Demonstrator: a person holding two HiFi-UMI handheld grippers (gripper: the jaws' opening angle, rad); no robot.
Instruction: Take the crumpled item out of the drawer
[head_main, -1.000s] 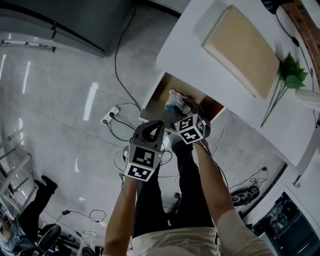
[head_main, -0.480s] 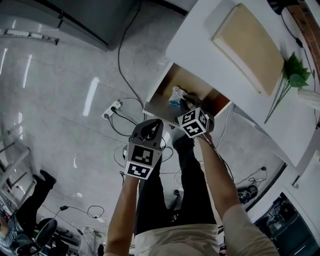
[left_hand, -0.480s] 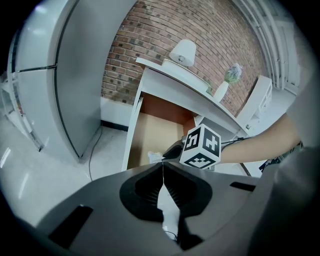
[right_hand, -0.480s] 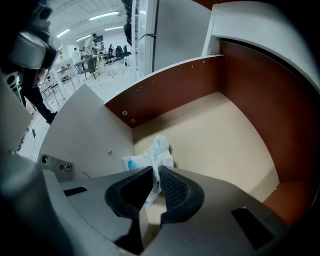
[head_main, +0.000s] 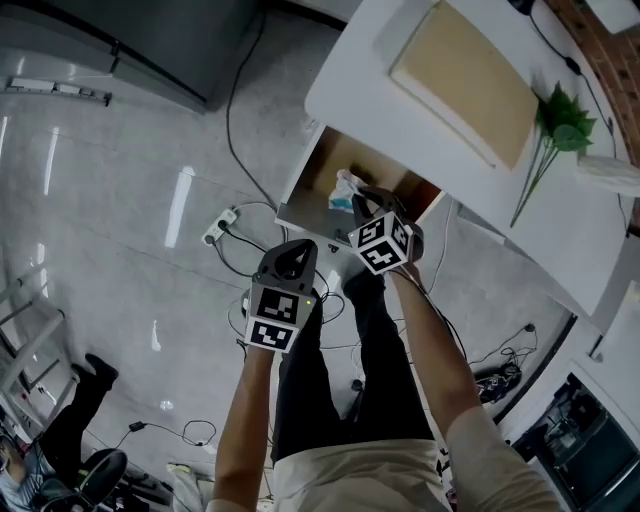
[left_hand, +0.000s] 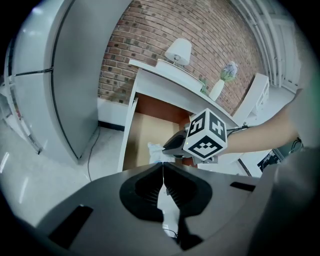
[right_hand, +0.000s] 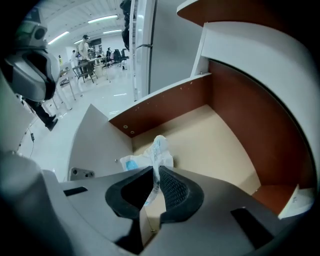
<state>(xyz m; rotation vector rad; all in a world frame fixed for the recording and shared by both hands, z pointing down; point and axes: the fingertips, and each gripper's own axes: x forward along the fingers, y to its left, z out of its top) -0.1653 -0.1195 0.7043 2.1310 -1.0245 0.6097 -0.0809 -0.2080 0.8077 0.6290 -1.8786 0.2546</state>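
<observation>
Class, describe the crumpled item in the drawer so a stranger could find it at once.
Find the white desk, then its open drawer with a tan floor and reddish-brown walls. Inside, the crumpled white-and-blue wrapper is the only loose thing, pinched by the right gripper, whose fingers have just been closing.

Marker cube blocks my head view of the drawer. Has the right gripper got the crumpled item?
Observer: Yes. The right gripper has just been closing its jaws and now pinches the crumpled item between its pads.
Operator: Is it out yet?
Observer: No. It hangs over the tan floor of the drawer. I can't tell whether it touches the floor.
Operator: And the other hand?
Observer: The left gripper has its jaws together with nothing between them.
</observation>
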